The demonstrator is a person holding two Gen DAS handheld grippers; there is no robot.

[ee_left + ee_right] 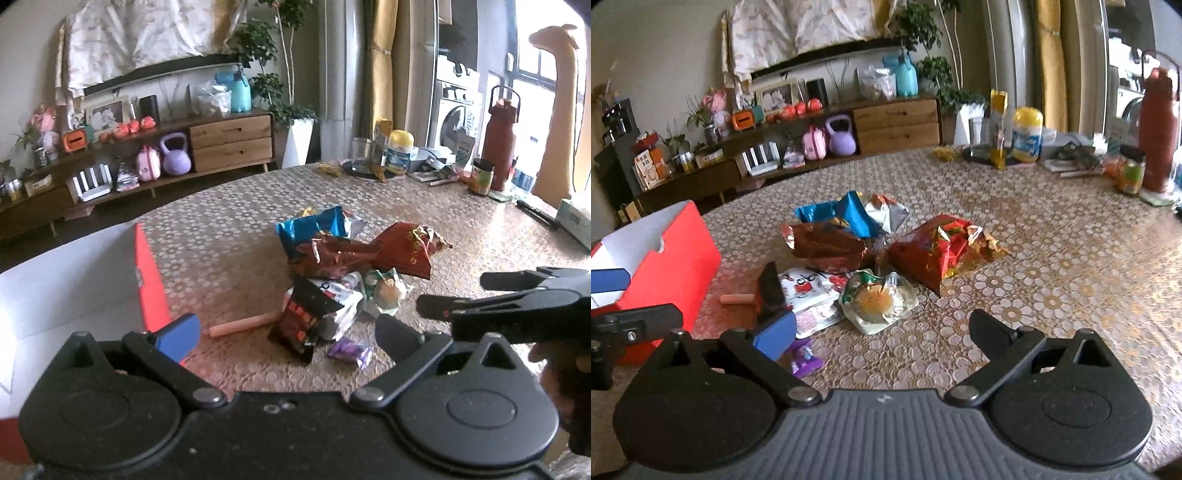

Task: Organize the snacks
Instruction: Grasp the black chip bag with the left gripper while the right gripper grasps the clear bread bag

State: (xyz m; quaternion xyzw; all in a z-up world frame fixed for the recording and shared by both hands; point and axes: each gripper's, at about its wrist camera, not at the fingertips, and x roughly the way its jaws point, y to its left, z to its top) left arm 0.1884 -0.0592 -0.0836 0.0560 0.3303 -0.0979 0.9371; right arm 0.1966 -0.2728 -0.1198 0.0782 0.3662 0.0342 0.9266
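A pile of snack packets lies mid-table: a blue bag (pixel 314 229) (pixel 846 216), a dark red foil bag (pixel 332 254) (pixel 827 247), a red bag (pixel 410 247) (pixel 938 251), a black-and-red packet (pixel 303 321), a clear packet with an orange bun (pixel 388 291) (pixel 877 301), a purple packet (pixel 351 352) (pixel 805 356) and a pink sausage (pixel 240 326) (pixel 737 299). A red box with white inside (pixel 74 288) (pixel 665 254) stands open at the left. My left gripper (pixel 288 332) is open and empty before the pile. My right gripper (pixel 882 330) is open and empty near the bun packet.
At the far right of the table (pixel 1052 258) stand a dark red flask (pixel 498 144) (pixel 1156 133), a jar (pixel 482 177), a yellow-lidded tub (pixel 399 151) (pixel 1027 134), a glass (pixel 362 151) and a tissue box (pixel 576 218). A wooden sideboard (pixel 229 142) is behind.
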